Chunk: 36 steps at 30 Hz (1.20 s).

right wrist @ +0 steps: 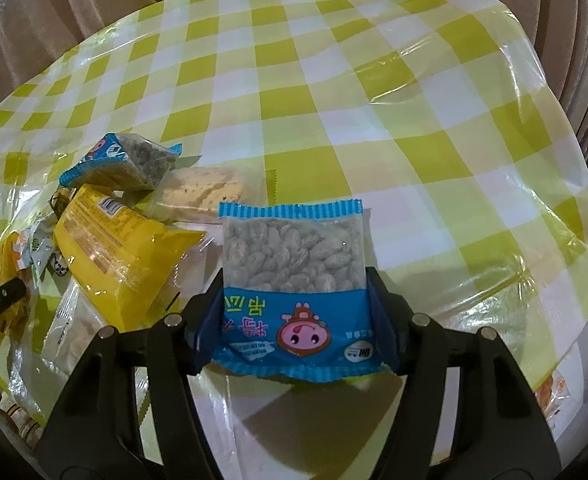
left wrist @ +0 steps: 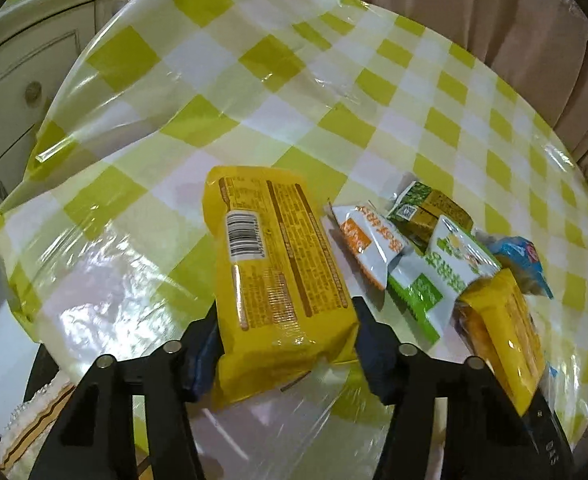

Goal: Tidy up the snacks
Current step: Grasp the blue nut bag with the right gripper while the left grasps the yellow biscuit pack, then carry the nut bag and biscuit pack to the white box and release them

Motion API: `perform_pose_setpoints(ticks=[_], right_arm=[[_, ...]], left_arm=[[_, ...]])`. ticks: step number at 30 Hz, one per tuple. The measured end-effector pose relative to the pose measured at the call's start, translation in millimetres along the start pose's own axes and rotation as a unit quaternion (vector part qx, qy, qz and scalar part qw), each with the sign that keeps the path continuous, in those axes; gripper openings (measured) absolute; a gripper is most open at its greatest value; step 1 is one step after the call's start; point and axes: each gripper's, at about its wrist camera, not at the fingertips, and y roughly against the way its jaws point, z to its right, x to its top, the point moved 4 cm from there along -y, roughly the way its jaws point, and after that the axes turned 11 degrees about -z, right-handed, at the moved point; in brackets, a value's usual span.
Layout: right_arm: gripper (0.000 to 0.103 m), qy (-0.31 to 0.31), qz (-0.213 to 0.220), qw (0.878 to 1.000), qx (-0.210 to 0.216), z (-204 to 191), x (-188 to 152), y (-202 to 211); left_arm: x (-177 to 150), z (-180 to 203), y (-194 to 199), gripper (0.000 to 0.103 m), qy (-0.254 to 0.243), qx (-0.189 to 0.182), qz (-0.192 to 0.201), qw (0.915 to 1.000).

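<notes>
My left gripper (left wrist: 286, 320) is shut on a long yellow snack packet (left wrist: 270, 256), barcode side up, with a blue pad pressing on each side of its near end. To its right lies a pile: an orange-and-white sachet (left wrist: 367, 246), a green-and-white sachet (left wrist: 449, 268), an olive packet (left wrist: 429, 208) and a second yellow packet (left wrist: 501, 328). My right gripper (right wrist: 294, 292) is shut on a blue packet of nuts (right wrist: 294, 256), held by its printed lower half. Left of it lie another blue nut packet (right wrist: 122, 160), a yellow packet (right wrist: 114, 248) and a clear biscuit packet (right wrist: 210, 192).
The round table (right wrist: 373, 100) wears a yellow-green checked cloth under wrinkled clear plastic. A cream cabinet (left wrist: 22, 80) stands past its left edge, and pink curtains (left wrist: 493, 8) hang behind. More wrapped snacks (right wrist: 549, 396) lie below the table's right edge.
</notes>
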Motion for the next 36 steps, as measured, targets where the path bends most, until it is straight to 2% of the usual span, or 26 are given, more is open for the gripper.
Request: perform_pose_setpoints(ticks=[8, 14, 21, 28, 36], right_arm=[[0.064, 0.003, -0.004, 0.999, 0.036, 3, -9, 8], [0.063, 0.0, -0.002, 0.999, 0.055, 11, -19, 21], [0.063, 0.005, 0.008, 0.998, 0.056, 20, -36, 40], [0.063, -0.004, 0.013, 0.998, 0.064, 37, -45, 58], [0.063, -0.027, 0.02, 0.998, 0.059, 71, -51, 76]], left_arm=[[-31, -9, 24, 0.053, -0.002, -0.034, 0.009, 0.9994], [-51, 6, 51, 0.053, -0.036, -0.054, 0.046, 0.9969], [-76, 34, 65, 0.053, -0.08, -0.081, 0.048, 0.9923], [-100, 64, 73, 0.053, -0.124, -0.103, 0.042, 0.986], [-129, 110, 82, 0.053, -0.187, -0.142, 0.03, 0.9717]])
